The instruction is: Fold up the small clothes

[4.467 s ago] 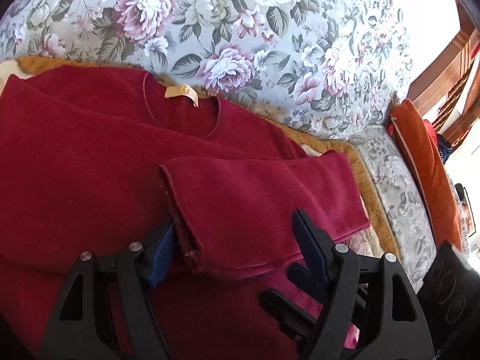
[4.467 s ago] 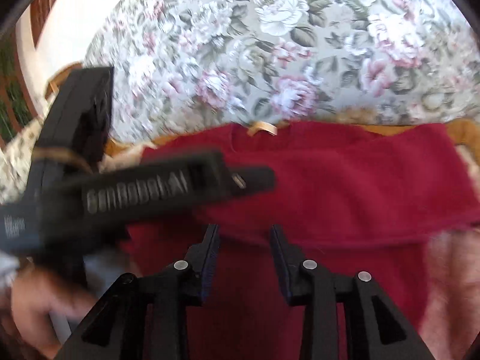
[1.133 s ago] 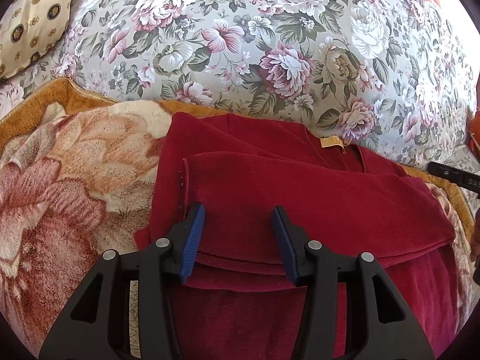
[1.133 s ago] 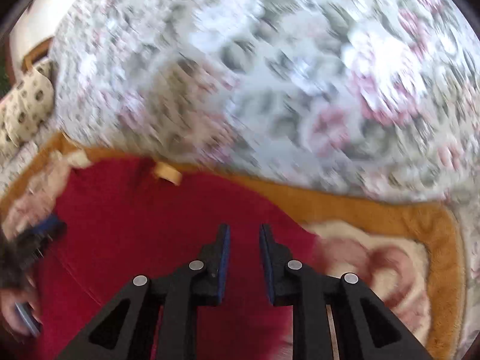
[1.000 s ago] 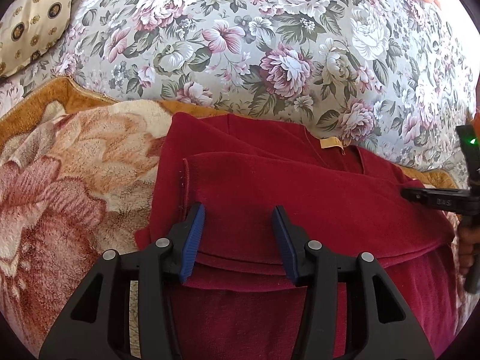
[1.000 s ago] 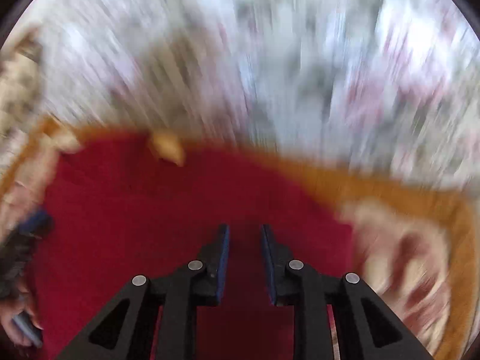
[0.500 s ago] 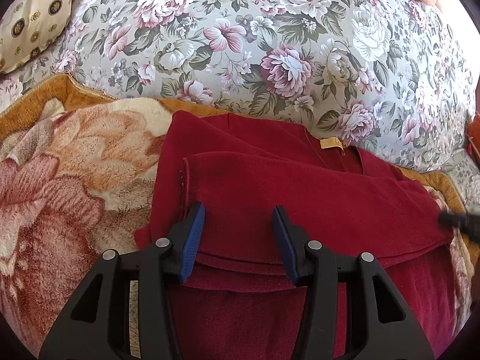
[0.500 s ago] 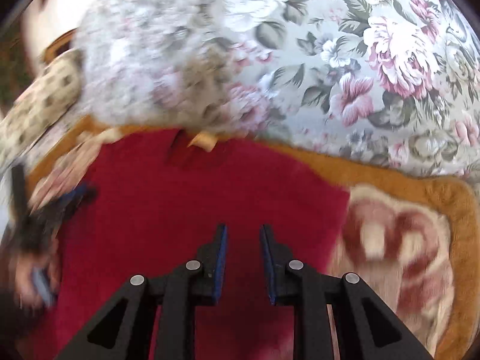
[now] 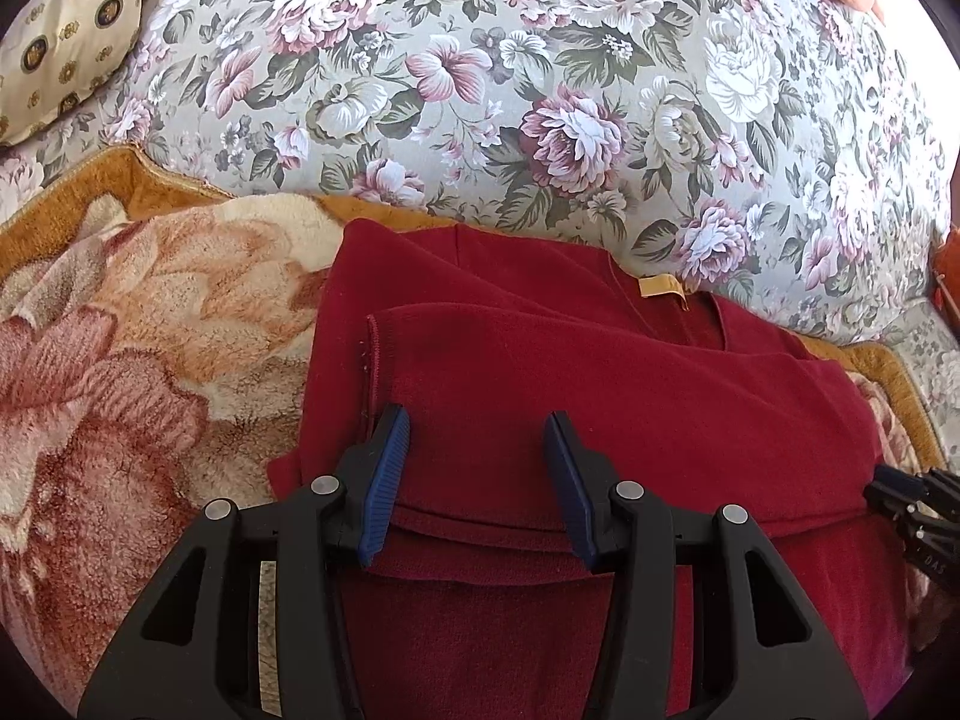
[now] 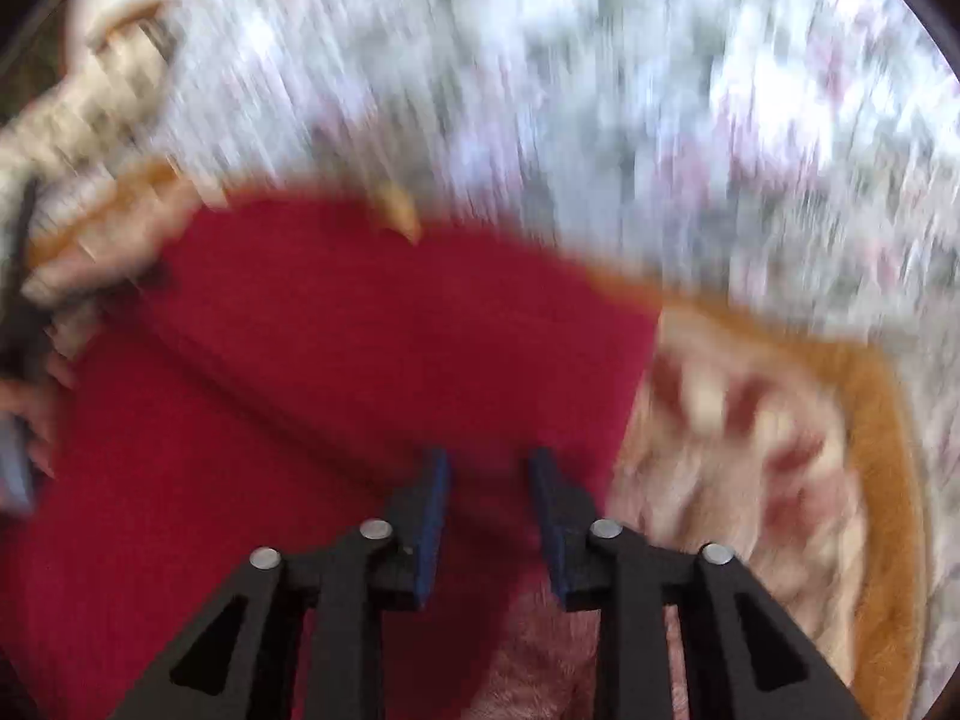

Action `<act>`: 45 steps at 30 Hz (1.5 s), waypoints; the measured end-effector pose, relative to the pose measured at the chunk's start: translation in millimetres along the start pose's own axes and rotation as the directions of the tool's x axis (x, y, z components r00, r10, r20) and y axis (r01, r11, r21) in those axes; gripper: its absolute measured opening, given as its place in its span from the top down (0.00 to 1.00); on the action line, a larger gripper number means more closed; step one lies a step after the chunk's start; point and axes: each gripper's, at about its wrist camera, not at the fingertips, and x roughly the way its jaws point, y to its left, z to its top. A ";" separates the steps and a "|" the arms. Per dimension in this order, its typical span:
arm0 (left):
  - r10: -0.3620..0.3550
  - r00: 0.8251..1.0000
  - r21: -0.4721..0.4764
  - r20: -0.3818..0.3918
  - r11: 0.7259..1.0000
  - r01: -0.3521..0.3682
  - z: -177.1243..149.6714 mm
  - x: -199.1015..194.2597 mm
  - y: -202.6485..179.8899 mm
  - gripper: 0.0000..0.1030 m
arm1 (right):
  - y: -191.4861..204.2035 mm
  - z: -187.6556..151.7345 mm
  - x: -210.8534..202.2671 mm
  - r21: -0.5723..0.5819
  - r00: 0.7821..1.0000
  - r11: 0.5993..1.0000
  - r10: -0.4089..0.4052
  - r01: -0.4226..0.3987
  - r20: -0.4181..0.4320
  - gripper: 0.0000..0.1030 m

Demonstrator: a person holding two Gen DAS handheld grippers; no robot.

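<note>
A dark red sweater (image 9: 600, 396) lies flat on a plush flower-patterned blanket (image 9: 120, 360), its neck label (image 9: 660, 286) toward the sofa back. One sleeve is folded across the chest, its cuff at the left. My left gripper (image 9: 477, 474) is open, its blue pads over the folded sleeve's lower edge, holding nothing. My right gripper (image 10: 487, 504) is open over the sweater's (image 10: 360, 372) right edge; that view is blurred. The right gripper's tips (image 9: 912, 498) show at the left wrist view's right edge.
A floral sofa back (image 9: 540, 90) rises behind the sweater. A cream patterned cushion (image 9: 60, 42) sits at the upper left. The blanket's orange border (image 10: 882, 420) runs along the right side.
The right gripper has swung down toward the sweater's right edge and its jaws have opened wider. The left gripper has stayed in place, open over the folded sleeve.
</note>
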 end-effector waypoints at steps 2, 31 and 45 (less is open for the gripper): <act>-0.017 1.000 -0.009 -0.003 1.000 0.017 0.9 -0.5 2.0 0.54 | -4.7 0.8 -7.8 0.054 1.000 0.998 0.009 -0.009 0.006 0.73; -0.216 0.953 -0.163 -0.212 0.970 0.183 -190.9 -205.7 76.0 0.53 | 41.1 -210.5 -177.8 0.461 0.920 0.802 0.377 -0.380 0.103 0.55; -0.429 0.882 -0.368 -0.196 0.866 0.339 -198.6 -200.5 95.4 0.52 | 54.8 -205.7 -177.6 0.430 0.844 0.728 0.490 -0.534 0.219 0.59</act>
